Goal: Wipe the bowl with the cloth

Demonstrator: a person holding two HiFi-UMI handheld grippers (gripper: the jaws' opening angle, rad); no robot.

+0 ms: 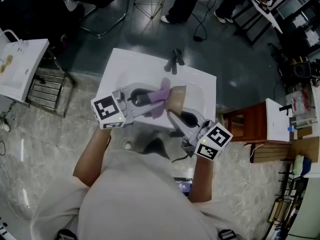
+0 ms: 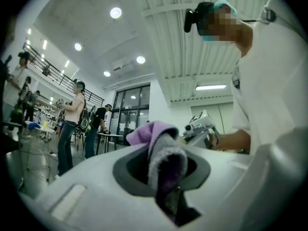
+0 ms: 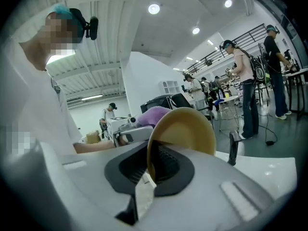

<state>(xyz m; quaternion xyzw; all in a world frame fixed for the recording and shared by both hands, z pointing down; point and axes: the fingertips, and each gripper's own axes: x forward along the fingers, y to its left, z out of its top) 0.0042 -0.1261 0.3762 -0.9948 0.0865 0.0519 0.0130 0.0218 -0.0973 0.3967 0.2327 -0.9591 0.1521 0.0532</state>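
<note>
- Left gripper (image 1: 148,98) had its jaws clamped on the purple cloth (image 1: 162,93). In the left gripper view a thick fold sat pinched between them, with the rest bunched out past the tips.
- Right gripper (image 1: 174,115) had its jaws nearly together, pinching the rim of the tan bowl (image 1: 175,97). The right gripper view showed the bowl standing on edge, with its hollow facing left in that view.
- We saw the bowl held up over the white sink (image 1: 200,84), between the two grippers.
- The cloth was at the bowl's left side in the head view, just beside it or touching. We couldn't tell which.
- From the right gripper view the cloth peeked out behind the bowl's far rim, with the left gripper right next to it.
</note>
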